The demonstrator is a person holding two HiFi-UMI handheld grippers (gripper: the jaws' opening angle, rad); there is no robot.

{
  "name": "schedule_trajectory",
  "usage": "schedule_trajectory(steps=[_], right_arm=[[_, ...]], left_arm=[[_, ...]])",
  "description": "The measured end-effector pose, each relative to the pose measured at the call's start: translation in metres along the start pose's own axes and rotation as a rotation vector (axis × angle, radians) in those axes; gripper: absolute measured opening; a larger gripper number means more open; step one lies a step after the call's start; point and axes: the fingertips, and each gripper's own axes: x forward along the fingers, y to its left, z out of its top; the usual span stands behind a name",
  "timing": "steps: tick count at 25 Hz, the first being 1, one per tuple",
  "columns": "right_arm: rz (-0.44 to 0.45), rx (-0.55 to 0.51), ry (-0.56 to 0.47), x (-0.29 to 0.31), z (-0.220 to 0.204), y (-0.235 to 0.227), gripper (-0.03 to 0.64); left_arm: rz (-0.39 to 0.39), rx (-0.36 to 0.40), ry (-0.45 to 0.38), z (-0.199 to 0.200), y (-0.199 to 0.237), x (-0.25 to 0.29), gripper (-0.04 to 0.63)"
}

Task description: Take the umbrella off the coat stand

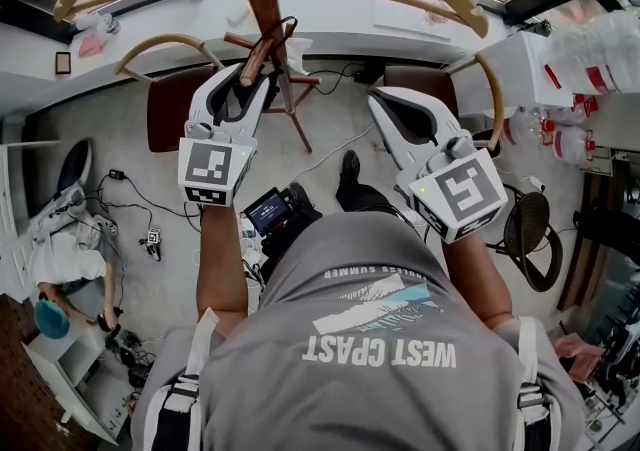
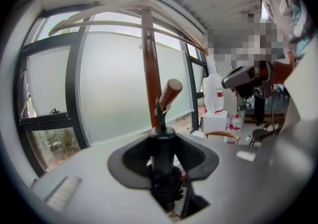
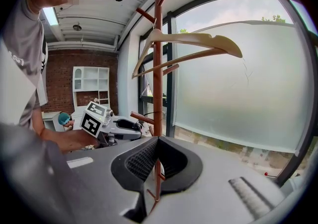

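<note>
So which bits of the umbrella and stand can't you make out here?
Umbrella canopy: left gripper view, hidden under the left gripper; only the handle shows.
Coat stand foot: right gripper view, mostly covered by the right gripper.
Stand's top: head view, cut off by the upper edge.

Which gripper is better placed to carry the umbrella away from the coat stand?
Left. The left gripper is clamped on the umbrella by its black shaft, with the wooden handle sticking out past the jaws. The right gripper is shut and empty, facing the coat stand.
</note>
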Motion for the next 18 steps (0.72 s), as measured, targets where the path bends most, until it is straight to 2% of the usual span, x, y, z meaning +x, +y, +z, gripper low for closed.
schedule_trajectory(steps=[18], right_arm=[[0.009, -0.001, -0.038, 0.0, 0.01, 0.016, 0.002]], left_arm=[[0.007, 0.059, -0.067, 0.043, 0.003, -0.048, 0.143]])
